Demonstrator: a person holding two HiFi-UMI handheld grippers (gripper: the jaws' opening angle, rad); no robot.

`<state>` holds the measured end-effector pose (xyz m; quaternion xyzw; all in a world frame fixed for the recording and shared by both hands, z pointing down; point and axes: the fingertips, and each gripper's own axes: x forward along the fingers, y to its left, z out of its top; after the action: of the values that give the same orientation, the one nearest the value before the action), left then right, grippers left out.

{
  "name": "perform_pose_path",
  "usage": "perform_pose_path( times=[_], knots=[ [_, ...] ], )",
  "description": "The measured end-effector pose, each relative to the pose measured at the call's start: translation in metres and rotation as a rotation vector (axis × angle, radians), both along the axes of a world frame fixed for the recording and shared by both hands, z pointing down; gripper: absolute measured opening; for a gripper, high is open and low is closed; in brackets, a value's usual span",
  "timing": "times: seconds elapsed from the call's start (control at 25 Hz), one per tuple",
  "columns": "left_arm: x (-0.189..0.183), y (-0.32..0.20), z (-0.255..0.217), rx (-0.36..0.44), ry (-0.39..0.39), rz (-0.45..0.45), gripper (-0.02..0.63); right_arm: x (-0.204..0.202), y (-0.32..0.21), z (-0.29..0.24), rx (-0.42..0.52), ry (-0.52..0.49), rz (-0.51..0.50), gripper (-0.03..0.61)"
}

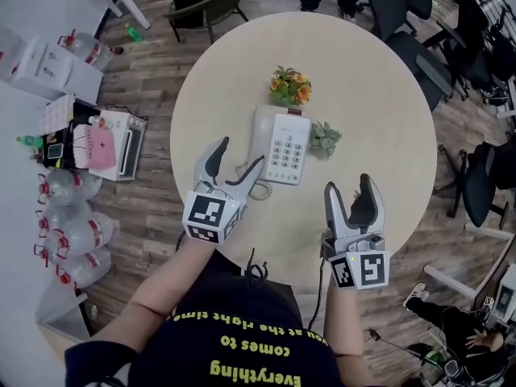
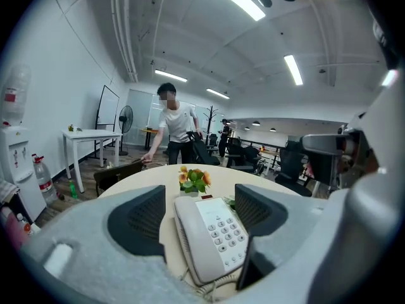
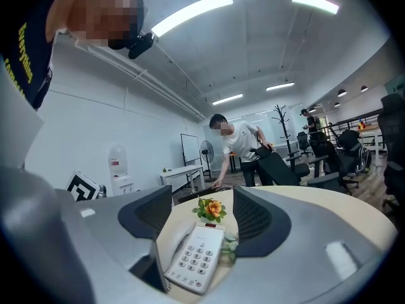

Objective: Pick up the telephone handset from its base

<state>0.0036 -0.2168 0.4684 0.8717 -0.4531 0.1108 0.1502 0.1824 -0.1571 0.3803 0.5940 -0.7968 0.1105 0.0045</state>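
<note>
1. Left tool (image 1: 240, 151) hovers with jaws wide apart and empty, just short of the handset (image 1: 261, 135); right tool (image 1: 348, 184), likewise spread and empty, hangs further back.
2. That handset lies cradled along the left side of its base (image 1: 288, 147), mid-surface (image 1: 379, 95), beside small flowers (image 1: 290, 87).
3. It looks like light, rigid, smooth plastic, so probably slippery; a grip across the narrow middle bar seems best.
4. Its coiled cord (image 1: 260, 190) will likely tug back and could drag the base.

The telephone (image 1: 278, 145) is off-white with pale grey keys, on a pale beige table (image 1: 379, 111). At its 12 o'clock stand orange flowers (image 1: 290, 86) with green leaves. The left gripper (image 1: 242, 151) and right gripper (image 1: 348, 184) are grey with black pads and black-and-white marker squares.
</note>
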Motion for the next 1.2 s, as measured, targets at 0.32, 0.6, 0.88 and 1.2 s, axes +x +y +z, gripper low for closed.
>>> perform_pose_path(
  times=[0.32,0.6,0.88,1.2],
  knots=[
    [0.023,-0.011,0.056,-0.092,-0.023,-0.007,0.348,-0.001,-0.012,0.029,-0.076,-0.012,-0.027,0.293],
    [0.032,-0.021,0.097,-0.155,-0.046,-0.033,0.348,-0.002,-0.014,0.044,-0.113,-0.029,-0.050,0.270],
    [0.040,-0.032,0.124,-0.198,-0.057,-0.053,0.347,0.000,-0.012,0.056,-0.142,-0.039,-0.041,0.268],
    [0.039,-0.044,0.137,-0.228,-0.059,-0.081,0.316,0.002,-0.008,0.060,-0.155,-0.042,-0.031,0.267]
  ],
)
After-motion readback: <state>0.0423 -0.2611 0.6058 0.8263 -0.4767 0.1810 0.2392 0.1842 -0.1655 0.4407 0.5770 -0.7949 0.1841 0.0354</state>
